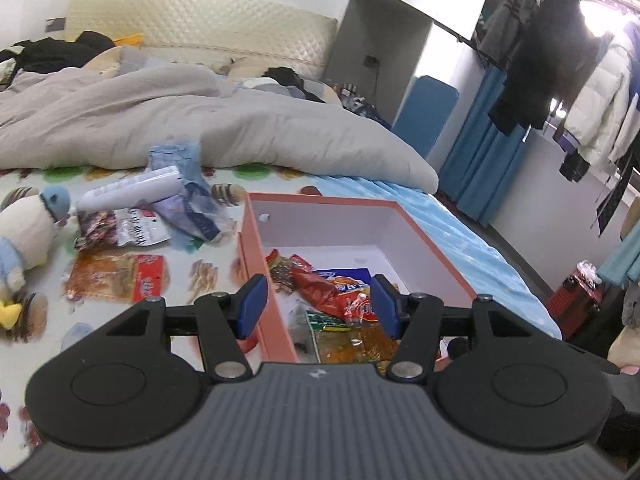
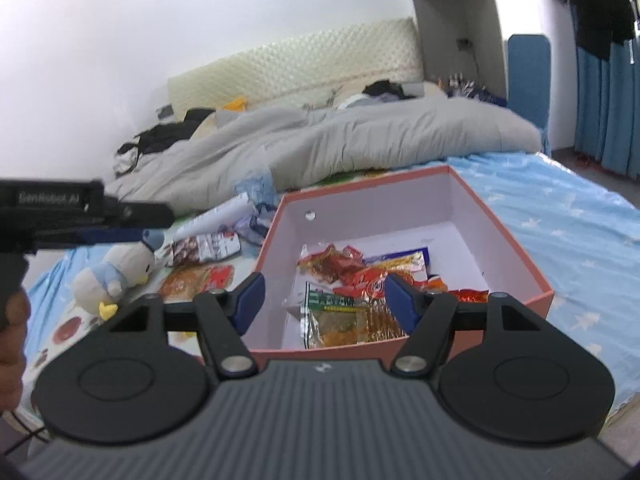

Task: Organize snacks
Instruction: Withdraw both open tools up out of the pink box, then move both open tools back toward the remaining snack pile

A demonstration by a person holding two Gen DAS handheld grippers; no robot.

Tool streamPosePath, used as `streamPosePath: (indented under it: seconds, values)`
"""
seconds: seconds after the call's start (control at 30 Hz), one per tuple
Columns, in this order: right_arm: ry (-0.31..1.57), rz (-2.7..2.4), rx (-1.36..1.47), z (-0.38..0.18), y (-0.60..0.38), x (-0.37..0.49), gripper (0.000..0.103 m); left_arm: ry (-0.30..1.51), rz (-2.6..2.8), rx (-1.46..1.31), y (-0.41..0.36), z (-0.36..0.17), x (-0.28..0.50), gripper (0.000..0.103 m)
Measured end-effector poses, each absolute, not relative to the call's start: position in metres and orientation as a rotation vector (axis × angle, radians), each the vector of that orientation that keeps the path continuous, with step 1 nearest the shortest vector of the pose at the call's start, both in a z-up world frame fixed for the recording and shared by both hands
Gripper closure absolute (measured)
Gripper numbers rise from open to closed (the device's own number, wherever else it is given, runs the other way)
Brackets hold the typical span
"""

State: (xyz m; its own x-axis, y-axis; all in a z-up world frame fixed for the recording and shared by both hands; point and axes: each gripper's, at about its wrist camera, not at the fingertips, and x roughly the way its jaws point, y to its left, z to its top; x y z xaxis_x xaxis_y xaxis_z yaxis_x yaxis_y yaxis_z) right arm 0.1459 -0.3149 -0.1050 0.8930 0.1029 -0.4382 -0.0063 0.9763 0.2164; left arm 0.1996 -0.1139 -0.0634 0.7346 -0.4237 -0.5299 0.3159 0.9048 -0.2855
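Both grippers empty, loose snacks off to my left.

My left gripper (image 1: 316,306) and right gripper (image 2: 324,300) hang spread over the box (image 1: 256,248); beyond its left wall the orange packet (image 1: 116,278) lies flat, crosswise, nearer my left.

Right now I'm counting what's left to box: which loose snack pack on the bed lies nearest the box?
The orange-red flat pack, lying closest to the box's left wall; the dark pack and blue bag lie farther back.
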Motion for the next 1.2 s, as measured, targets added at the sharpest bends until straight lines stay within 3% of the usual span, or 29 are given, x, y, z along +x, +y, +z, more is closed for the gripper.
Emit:
streamPosePath:
  seconds: [0.7, 1.2]
  values:
    - [0.499, 0.161, 0.177, -0.123, -0.241, 0.103, 0.035, 0.679, -0.311, -0.24, -0.036, -0.1, 0.138, 0.04]
    - [0.438, 0.293, 0.12, -0.096, -0.19, 0.15, 0.035, 0.643, -0.28, -0.259, 0.034, -0.099, 0.14, 0.04]
